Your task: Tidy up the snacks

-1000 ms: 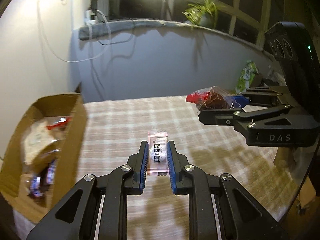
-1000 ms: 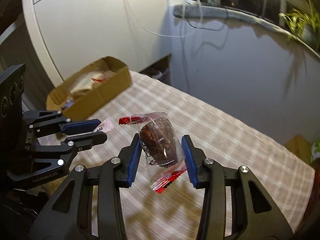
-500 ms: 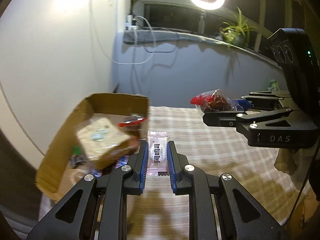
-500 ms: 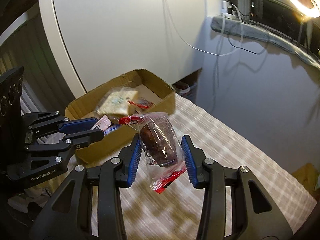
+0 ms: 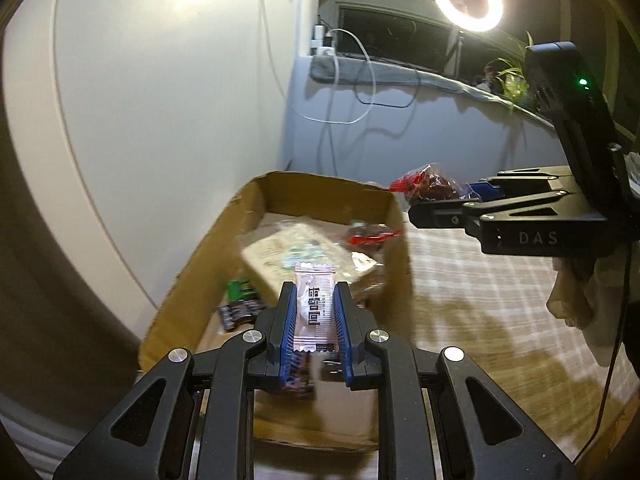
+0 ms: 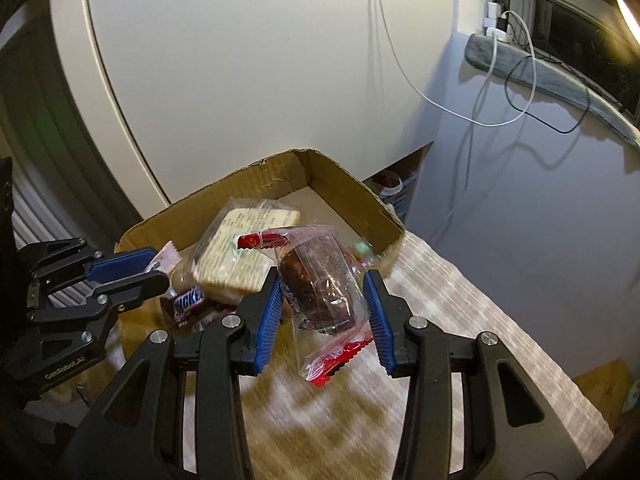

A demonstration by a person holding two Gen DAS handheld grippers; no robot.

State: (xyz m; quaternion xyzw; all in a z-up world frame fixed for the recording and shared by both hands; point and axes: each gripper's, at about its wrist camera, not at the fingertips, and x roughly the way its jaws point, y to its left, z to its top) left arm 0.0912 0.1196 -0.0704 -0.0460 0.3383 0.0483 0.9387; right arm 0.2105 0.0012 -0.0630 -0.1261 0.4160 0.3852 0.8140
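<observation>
Left wrist view: pink candy sachet (image 5: 315, 309) pinched upright in left claw (image 5: 316, 320), hanging over cardboard box (image 5: 328, 194). Box holds wrapped sandwich (image 5: 296, 254), chocolate bar (image 6: 188, 300). Right claw (image 6: 324, 304) clamps clear-wrapped brown cake (image 6: 320, 284) near box's edge, above checked surface (image 5: 472, 280).

My way into the box (image 5: 328, 196) is open from above; packets (image 6: 240, 256) crowd its floor, the wall (image 5: 160, 100) stands close behind it, and bare cloth (image 6: 452, 320) lies beside it.
</observation>
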